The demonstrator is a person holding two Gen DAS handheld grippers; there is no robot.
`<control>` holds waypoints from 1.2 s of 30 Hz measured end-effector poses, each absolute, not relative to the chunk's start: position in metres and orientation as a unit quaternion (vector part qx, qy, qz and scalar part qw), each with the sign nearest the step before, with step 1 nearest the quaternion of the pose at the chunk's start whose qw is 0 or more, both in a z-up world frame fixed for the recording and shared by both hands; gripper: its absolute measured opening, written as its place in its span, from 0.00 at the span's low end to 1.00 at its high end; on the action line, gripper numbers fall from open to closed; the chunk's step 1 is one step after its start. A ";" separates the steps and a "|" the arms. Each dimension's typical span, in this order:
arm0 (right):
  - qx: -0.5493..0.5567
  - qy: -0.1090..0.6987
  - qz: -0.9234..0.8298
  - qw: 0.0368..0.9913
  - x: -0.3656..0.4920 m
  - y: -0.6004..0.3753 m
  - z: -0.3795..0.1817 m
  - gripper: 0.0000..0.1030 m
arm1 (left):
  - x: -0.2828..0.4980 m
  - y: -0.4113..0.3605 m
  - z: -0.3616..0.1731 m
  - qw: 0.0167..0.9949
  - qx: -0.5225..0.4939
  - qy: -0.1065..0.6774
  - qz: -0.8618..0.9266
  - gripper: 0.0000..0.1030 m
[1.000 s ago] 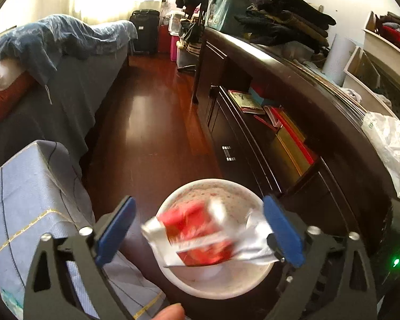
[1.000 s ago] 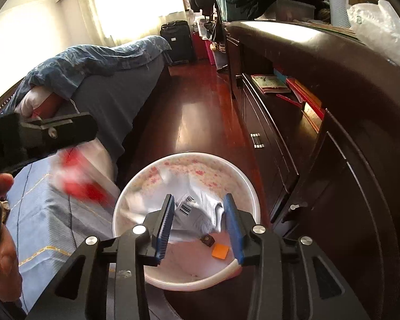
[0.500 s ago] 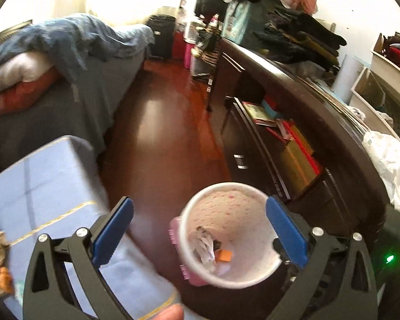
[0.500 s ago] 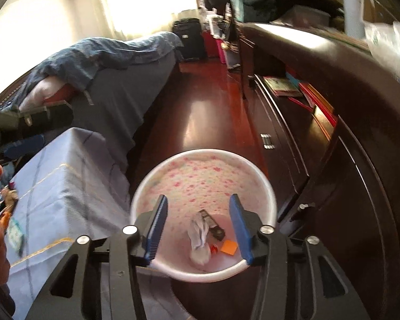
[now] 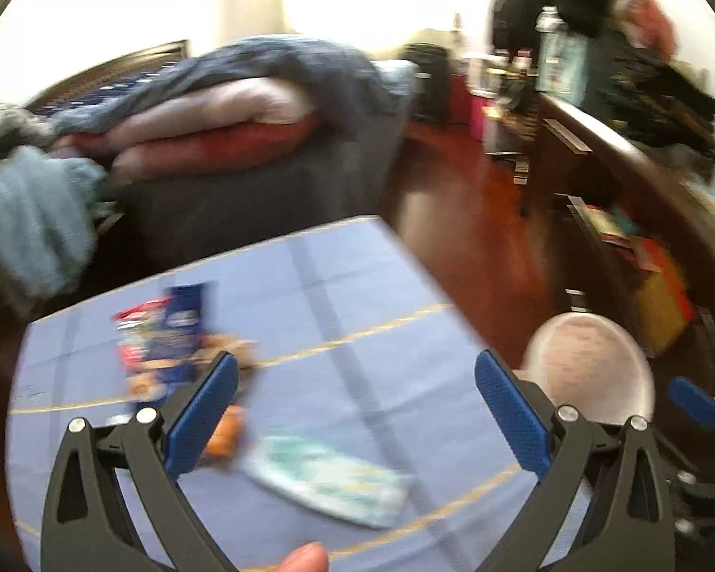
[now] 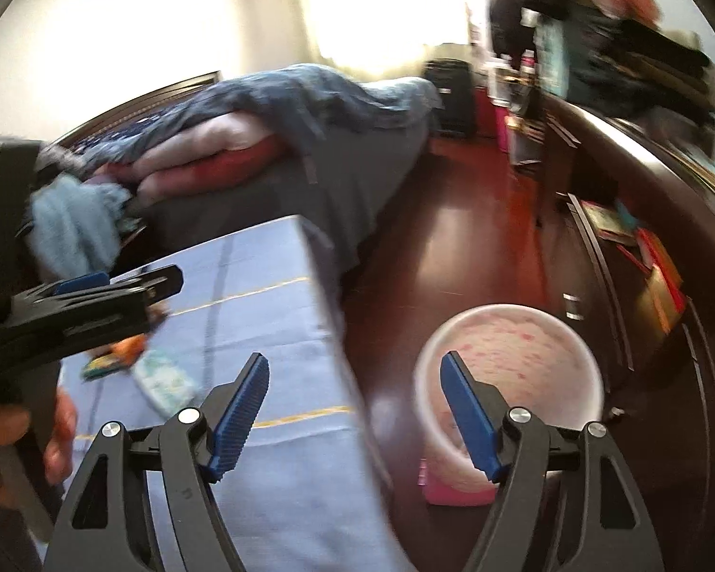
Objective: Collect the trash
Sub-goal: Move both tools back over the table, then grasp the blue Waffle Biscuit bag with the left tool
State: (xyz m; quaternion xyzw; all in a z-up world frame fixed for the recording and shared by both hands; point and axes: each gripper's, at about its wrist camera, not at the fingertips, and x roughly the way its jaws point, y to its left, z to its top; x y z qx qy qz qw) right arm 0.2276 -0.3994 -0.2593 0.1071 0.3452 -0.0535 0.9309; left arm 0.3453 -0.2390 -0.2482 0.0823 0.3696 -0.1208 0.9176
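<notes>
Both tongs empty: left gripper [image 5: 356,395] jaws spread wide, nothing between them; right gripper [image 6: 355,403] jaws opening, about mid-wide, nothing gripped either. Left wrist view, heavy blur: blue tablecloth [image 5: 357,286] fills the lower half, with trash on it. Dark blue snack packet [image 5: 164,338] at 10 o'clock from the left jaws, pale teal wrapper [image 5: 329,474] at 6 o'clock just below them, orange scrap [image 5: 221,434] beside the left pad; what the scrap is, can't tell. Pink-speckled trash bin [image 6: 510,372] stands on the red wood floor [image 6: 462,248] off the table's edge, at 3 o'clock of the left gripper and under the right gripper's right pad; its contents are too blurred to read. Dark dresser [image 6: 653,219] at 2 o'clock, bed with blue blanket [image 6: 281,100] at 11. Step in hand, my read: between drops, heading to the table for another pickup. Next move likely calls for the left gripper to drop onto the teal wrapper or the snack packet, close flat on thin film, then carry to the bin. Risk: thin wrappers slip or the cloth gets pinched too.
</notes>
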 end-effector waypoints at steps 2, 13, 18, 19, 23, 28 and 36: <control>0.095 0.349 -0.035 0.932 0.232 -0.381 -0.258 0.72 | 0.353 -0.216 -0.252 0.921 0.091 0.369 -0.084 0.97; 0.057 0.363 0.020 0.930 0.248 -0.322 -0.260 0.72 | 0.409 -0.133 -0.281 0.910 0.058 0.410 -0.025 0.95; 0.044 0.373 0.027 0.926 0.256 -0.307 -0.264 0.72 | 0.421 -0.127 -0.293 0.905 0.052 0.420 -0.040 0.91; 0.044 0.374 0.027 0.926 0.258 -0.304 -0.265 0.72 | 0.422 -0.127 -0.296 0.904 0.051 0.421 -0.042 0.88; 0.040 0.381 0.028 0.923 0.263 -0.296 -0.269 0.72 | 0.426 -0.122 -0.301 0.903 0.043 0.424 -0.046 0.76; 0.036 0.386 0.029 0.921 0.266 -0.290 -0.271 0.72 | 0.424 -0.117 -0.299 0.907 0.030 0.417 -0.047 0.62; 0.030 0.392 0.037 0.919 0.270 -0.279 -0.273 0.72 | 0.422 -0.105 -0.299 0.907 0.012 0.417 -0.062 0.09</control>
